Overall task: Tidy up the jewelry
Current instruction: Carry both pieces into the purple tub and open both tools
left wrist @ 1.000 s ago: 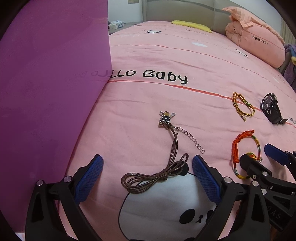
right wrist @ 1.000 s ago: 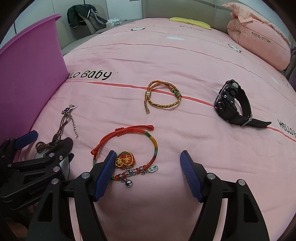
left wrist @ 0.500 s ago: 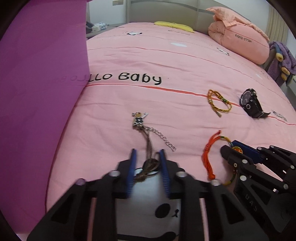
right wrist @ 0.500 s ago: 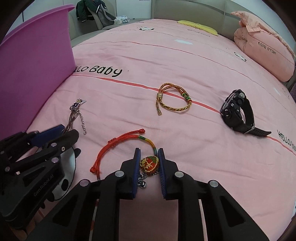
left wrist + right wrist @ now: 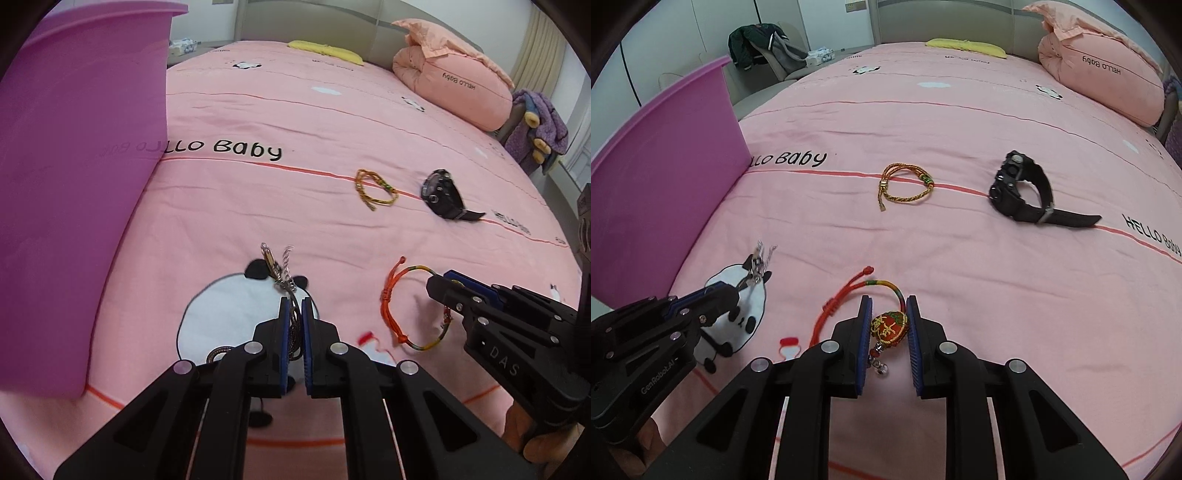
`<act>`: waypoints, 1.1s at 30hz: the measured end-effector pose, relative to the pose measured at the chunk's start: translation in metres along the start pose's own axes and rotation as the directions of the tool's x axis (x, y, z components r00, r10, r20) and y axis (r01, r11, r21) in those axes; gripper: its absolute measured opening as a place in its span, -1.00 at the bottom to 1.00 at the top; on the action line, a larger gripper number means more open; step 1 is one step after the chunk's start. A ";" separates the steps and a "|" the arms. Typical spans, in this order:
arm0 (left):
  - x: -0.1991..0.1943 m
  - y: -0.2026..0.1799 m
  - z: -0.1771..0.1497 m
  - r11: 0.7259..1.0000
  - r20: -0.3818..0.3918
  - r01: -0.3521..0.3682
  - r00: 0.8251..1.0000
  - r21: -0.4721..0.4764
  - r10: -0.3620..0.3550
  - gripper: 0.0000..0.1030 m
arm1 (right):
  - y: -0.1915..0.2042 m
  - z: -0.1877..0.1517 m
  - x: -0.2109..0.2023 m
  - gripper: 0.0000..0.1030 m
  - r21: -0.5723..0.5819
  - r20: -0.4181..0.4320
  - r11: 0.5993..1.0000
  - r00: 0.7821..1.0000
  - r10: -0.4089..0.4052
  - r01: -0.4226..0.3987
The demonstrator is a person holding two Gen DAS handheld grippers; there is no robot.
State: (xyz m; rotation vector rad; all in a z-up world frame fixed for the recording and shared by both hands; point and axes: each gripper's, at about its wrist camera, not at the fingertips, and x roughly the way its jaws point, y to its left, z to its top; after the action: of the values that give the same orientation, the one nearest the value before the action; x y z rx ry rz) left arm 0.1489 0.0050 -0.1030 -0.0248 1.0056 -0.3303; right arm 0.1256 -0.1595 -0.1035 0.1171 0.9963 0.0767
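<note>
Clearly the sorting is only beginning: nothing can be seen inside the purple bin (image 5: 74,184) at nine o'clock, though its interior is hidden, and four pieces remain outside it on the pink bedspread (image 5: 258,206).

Leftmost, the left gripper (image 5: 294,334) has its blue pads pressed nearly together, pinching the brown cord necklace (image 5: 293,321); its chain and pendant stick out beyond the tips at twelve o'clock, seemingly lifted off the panda print.

Next, at the right wrist camera's six o'clock, the right gripper (image 5: 888,330) is narrowed onto the red embroidered charm of the red cord bracelet (image 5: 890,328), both pads touching it, with the cord loop trailing toward eleven o'clock and a small bell hanging below.

Farther right and untouched, the gold braided bracelet (image 5: 905,186) lies at twelve o'clock and the black watch (image 5: 1023,194) at two o'clock, well apart from both grippers. By my judgement, carrying both held pieces to the bin comes next.
</note>
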 end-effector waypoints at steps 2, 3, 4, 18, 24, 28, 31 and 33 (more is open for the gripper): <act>-0.012 -0.003 -0.003 1.000 0.005 0.022 1.000 0.000 -0.022 -0.87 | -0.002 -0.003 -0.012 -0.65 0.014 0.008 1.000 1.000 0.008 -0.008; -0.017 -0.004 -0.004 1.000 0.008 0.029 1.000 0.000 -0.029 -0.87 | -0.002 -0.005 -0.017 -0.65 0.018 0.013 1.000 1.000 0.008 -0.009; -0.024 -0.006 -0.005 0.999 0.013 0.036 0.999 0.001 -0.036 -0.87 | -0.002 -0.006 -0.024 -0.65 0.021 0.019 1.000 1.000 0.009 -0.010; -0.116 -0.013 -0.010 0.999 0.108 0.039 0.993 0.009 -0.040 -0.87 | 0.009 -0.015 -0.107 -0.65 0.055 0.124 0.996 0.991 0.060 -0.067; -0.160 -0.011 -0.010 0.999 0.169 0.051 0.984 0.007 -0.051 -0.87 | 0.029 -0.011 -0.147 -0.65 0.030 0.186 0.995 0.979 0.087 -0.094; -0.186 -0.008 -0.006 0.998 0.213 0.053 0.975 0.023 -0.056 -0.87 | 0.046 -0.006 -0.169 -0.65 0.001 0.226 0.995 0.969 0.101 -0.103; -0.205 -0.004 0.001 0.998 0.251 0.054 0.966 0.037 -0.061 -0.87 | 0.060 0.001 -0.183 -0.65 -0.022 0.255 0.993 0.960 0.114 -0.112; -0.217 -0.001 0.008 0.998 0.275 0.046 0.960 0.044 -0.056 -0.87 | 0.070 0.008 -0.191 -0.65 -0.038 0.273 0.992 0.953 0.129 -0.123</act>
State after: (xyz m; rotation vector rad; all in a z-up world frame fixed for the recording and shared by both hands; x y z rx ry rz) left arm 0.0492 0.0644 0.0803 -0.0616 0.7224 -0.3818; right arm 0.0280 -0.1129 0.0693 0.1678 0.7087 0.1826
